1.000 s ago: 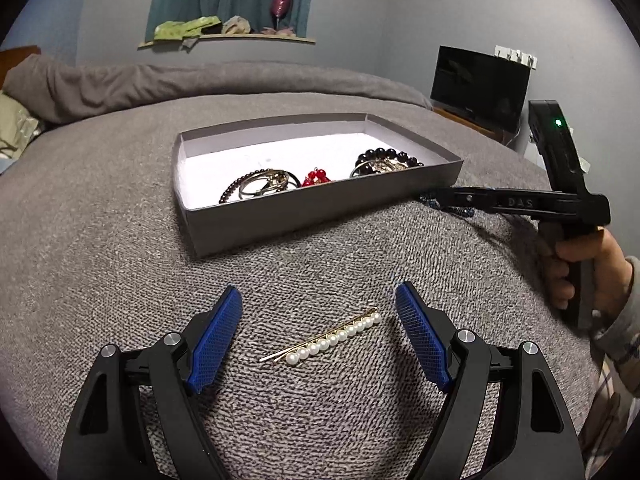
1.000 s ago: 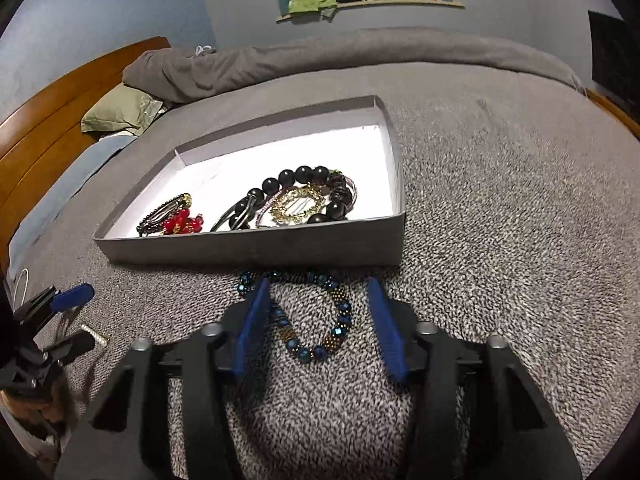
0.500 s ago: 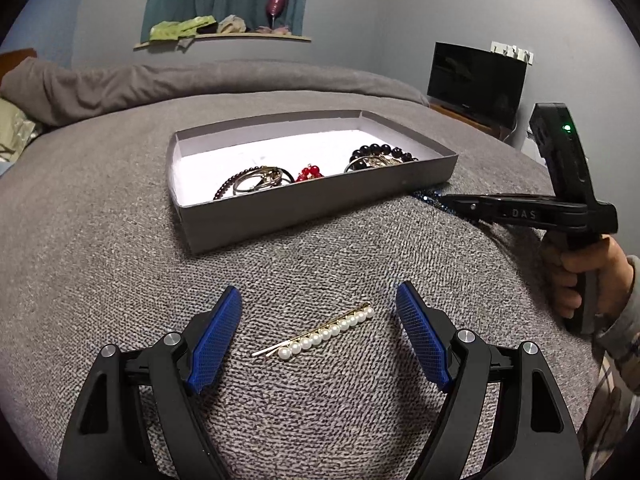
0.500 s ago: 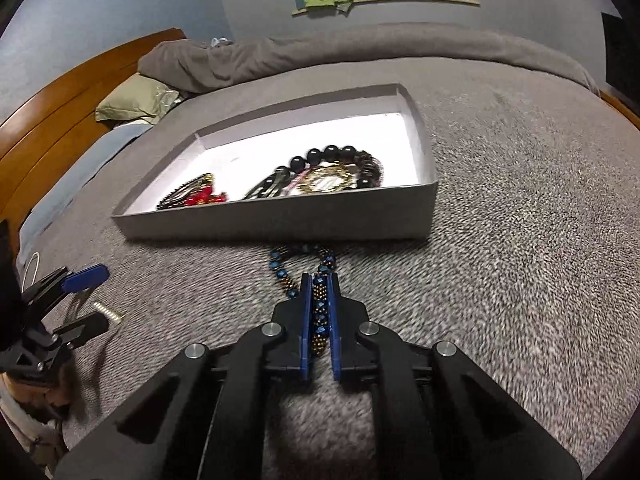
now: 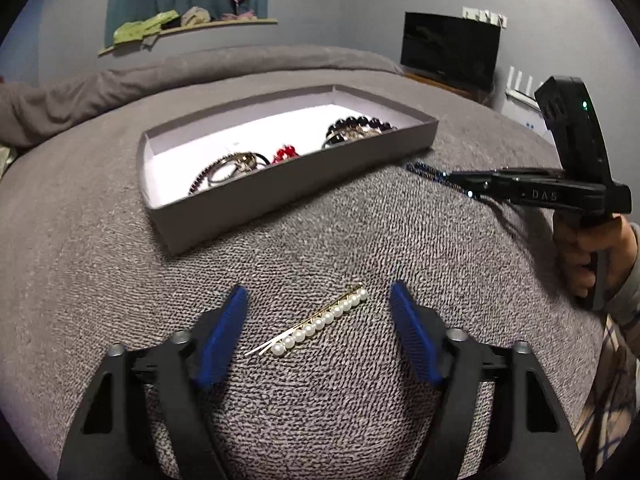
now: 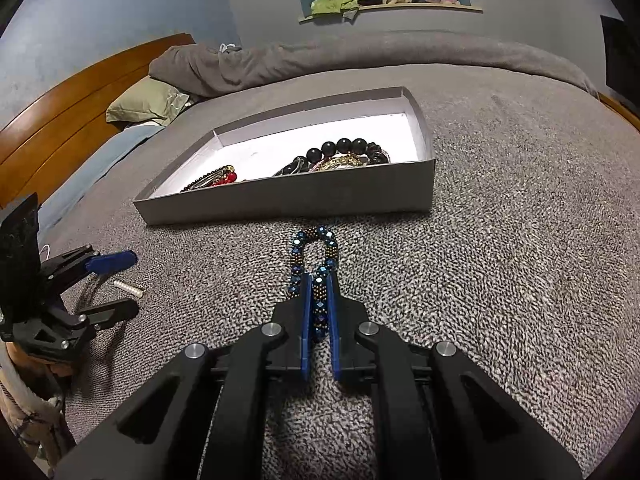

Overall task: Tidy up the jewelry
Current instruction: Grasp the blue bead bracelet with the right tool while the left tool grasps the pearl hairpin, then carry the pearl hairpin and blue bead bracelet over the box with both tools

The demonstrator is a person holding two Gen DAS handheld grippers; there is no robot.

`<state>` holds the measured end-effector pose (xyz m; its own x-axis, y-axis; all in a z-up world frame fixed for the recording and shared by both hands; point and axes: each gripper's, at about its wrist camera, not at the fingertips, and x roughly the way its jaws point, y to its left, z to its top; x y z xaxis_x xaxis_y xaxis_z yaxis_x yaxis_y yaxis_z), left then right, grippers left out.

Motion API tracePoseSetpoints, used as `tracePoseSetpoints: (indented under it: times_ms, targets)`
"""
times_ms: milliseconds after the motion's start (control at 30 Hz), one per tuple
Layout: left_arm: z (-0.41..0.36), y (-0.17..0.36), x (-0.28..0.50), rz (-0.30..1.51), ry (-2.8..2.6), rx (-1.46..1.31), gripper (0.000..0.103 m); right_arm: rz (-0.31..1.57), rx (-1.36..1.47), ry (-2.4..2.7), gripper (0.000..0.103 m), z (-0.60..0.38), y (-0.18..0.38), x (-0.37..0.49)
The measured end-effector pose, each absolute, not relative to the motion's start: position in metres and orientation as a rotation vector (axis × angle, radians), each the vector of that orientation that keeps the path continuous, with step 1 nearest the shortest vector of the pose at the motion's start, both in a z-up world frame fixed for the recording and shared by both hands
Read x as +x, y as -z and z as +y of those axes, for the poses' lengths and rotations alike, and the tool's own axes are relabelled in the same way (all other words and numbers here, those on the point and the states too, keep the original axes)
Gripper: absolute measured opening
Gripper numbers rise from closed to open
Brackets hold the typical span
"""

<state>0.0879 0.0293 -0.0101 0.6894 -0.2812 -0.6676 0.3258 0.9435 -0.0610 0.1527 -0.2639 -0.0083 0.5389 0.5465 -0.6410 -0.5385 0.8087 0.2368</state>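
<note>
**Jewelry: one bracelet gripped, pearl pin next**

Jewelry for this task is split between the grey box and the bedspread around it. On the left, the left gripper straddles the pearl hair pin, which lies flat and diagonal on the bed. Its jaws have just been closing and stand narrower than a second ago, yet the blue pads are clear of the pin on both sides, so nothing is held there. In the middle sits the box, already carrying a dark thin bracelet, a red beaded piece and a black bead bracelet. On the right, the right gripper has clamped onto the blue beaded bracelet, which a second ago lay loose between open jaws; its free loop stretches toward the near wall of the box. That bracelet now looks ready to be lifted over the wall and dropped in, while the pin probably needs a further squeeze before it can follow.
</note>
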Motion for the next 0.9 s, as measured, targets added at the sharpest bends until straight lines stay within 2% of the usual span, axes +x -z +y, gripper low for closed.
tracePoseSetpoints:
  times_ms: [33, 133, 267, 333, 900]
  targets:
    - [0.030, 0.011, 0.088, 0.740, 0.350, 0.058, 0.056, 0.766, 0.012, -0.646, 0.007, -0.264, 0.008, 0.153]
    - [0.031, 0.012, 0.088, 0.748, 0.369, 0.044, 0.034, 0.765, 0.012, -0.645, 0.007, -0.264, 0.008, 0.153]
    - [0.028, 0.011, 0.084, 0.742, 0.372, 0.069, 0.022, 0.754, 0.011, -0.642, 0.007, -0.264, 0.006, 0.152]
    - [0.025, 0.011, 0.083, 0.739, 0.367, 0.080, 0.008, 0.747, 0.013, -0.641, 0.007, -0.265, 0.004, 0.151]
    - [0.032, -0.011, 0.078, 0.670, 0.322, 0.066, 0.006, 0.675, 0.018, -0.642, 0.007, -0.265, -0.024, 0.144]
